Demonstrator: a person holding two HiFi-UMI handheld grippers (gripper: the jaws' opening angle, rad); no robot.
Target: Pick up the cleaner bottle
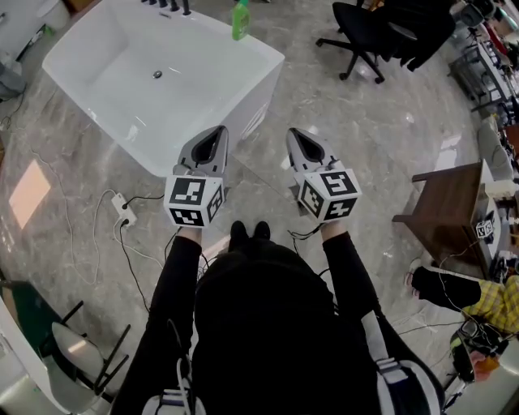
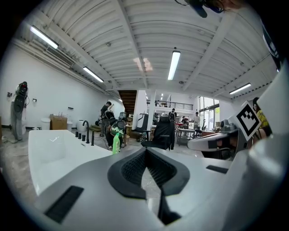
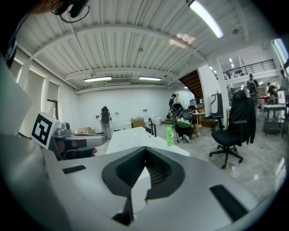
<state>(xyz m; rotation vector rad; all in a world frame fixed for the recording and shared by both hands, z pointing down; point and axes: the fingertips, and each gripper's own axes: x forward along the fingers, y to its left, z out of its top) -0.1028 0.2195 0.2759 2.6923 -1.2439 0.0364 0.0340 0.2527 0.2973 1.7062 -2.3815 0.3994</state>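
– Standing on a grey marbled floor (image 1: 357,121), a person (image 1: 268,324) in black sleeves holds the left gripper (image 1: 216,130) and the right gripper (image 1: 293,134) side by side, both aimed forward over the floor beside a white bathtub (image 1: 97,44). What are the fingers (image 2: 133,170) doing?

– Both pairs are clenched tip to tip with nothing between them. The left gripper view and the right gripper view each show the ribbed pads meeting at a point.

– And the cleaner bottle (image 1: 240,20)?

– It is green and upright, on the far corner of the bathtub's rim, a short way from a row of black taps (image 1: 166,6). It is well apart from both grippers and neither touches it. From the right gripper view it shows just right of the taps (image 3: 151,127).

– The room around them?

– It is a wide, bright workshop with a ribbed white ceiling and strip lights (image 2: 174,64). A black office chair (image 1: 365,36) stands on the floor beyond the right gripper, with dark clothing draped over it. A brown wooden surface (image 1: 442,207) sits at the right edge of the head view, next to cluttered gear. White cables (image 1: 97,243) and a power strip (image 1: 123,209) lie on the floor left of the person's feet. Further back, the gripper views show several people among desks, and a staircase (image 2: 128,97).
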